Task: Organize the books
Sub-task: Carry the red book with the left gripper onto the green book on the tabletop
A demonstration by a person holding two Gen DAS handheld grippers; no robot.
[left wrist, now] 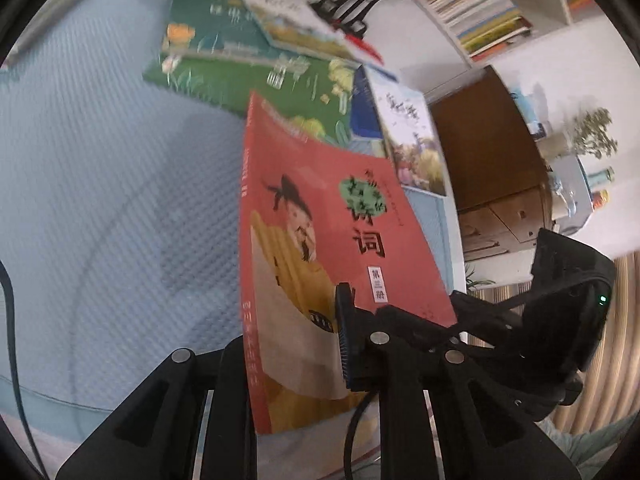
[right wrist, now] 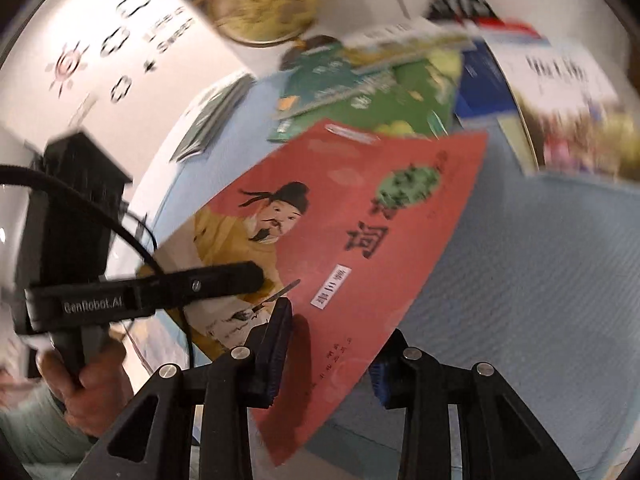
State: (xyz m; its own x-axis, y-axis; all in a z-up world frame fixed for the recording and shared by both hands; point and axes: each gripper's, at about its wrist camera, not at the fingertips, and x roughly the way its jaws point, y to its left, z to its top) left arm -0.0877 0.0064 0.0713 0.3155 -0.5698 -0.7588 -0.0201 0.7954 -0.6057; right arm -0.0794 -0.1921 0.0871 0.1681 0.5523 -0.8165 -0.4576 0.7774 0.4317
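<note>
Above the blue tablecloth point(left wrist: 100, 168) I hold the red poetry book point(left wrist: 332, 248) lifted between both grippers, its long axis running from 6 toward 12 o'clock in my left view. The pile of green and white books point(left wrist: 248, 52) lies beyond it at 12 o'clock, well apart. My left gripper point(left wrist: 296, 344) is clamped on the book's near edge; my right gripper point(right wrist: 328, 352) pinches its lower corner, so both sit equally near.
</note>
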